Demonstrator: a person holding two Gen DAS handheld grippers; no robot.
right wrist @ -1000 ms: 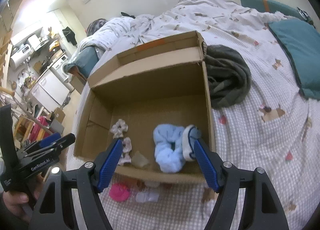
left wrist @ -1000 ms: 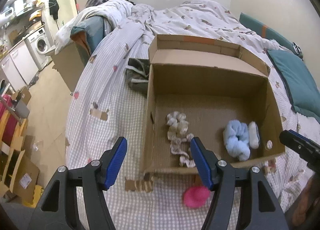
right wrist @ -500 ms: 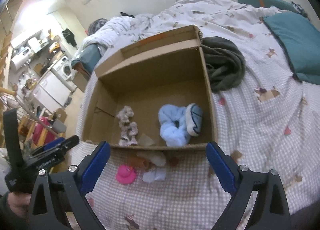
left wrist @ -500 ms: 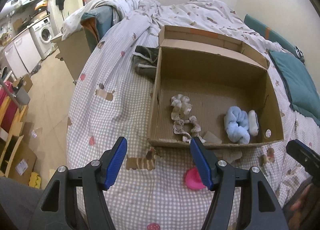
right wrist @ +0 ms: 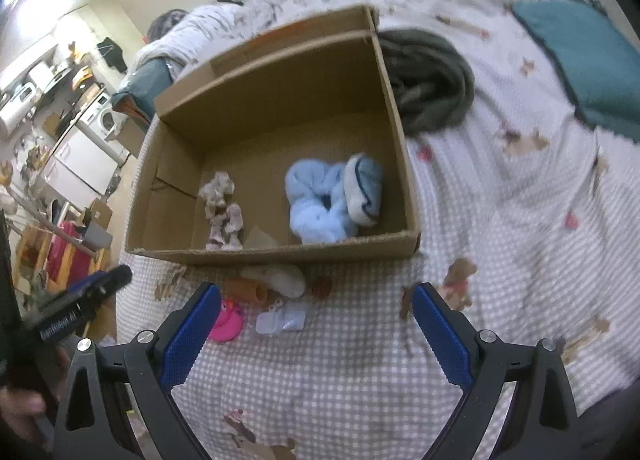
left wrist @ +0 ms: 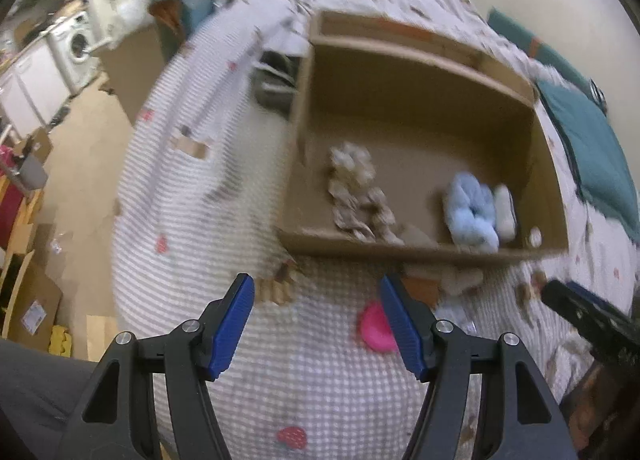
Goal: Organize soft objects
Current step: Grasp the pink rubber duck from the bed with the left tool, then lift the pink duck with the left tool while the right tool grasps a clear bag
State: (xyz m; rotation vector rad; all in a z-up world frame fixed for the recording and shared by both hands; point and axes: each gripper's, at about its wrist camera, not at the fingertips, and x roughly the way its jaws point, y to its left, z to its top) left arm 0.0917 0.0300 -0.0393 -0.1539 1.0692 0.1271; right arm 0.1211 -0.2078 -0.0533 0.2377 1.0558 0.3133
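I log 2 tongs, both spread wide and empty: left gripper (left wrist: 316, 314), right gripper (right wrist: 316, 324). Pink soft toy (right wrist: 229, 320) lies on the bedspread (right wrist: 360, 372), touching neither, just beside my right gripper's left finger. Cardboard box (right wrist: 280, 252) beyond holds 1 blue scrunchie (right wrist: 316, 204).

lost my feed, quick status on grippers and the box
Left gripper open, empty. Right gripper open, empty. Pink item and white item outside cardboard box. Nothing blocking.
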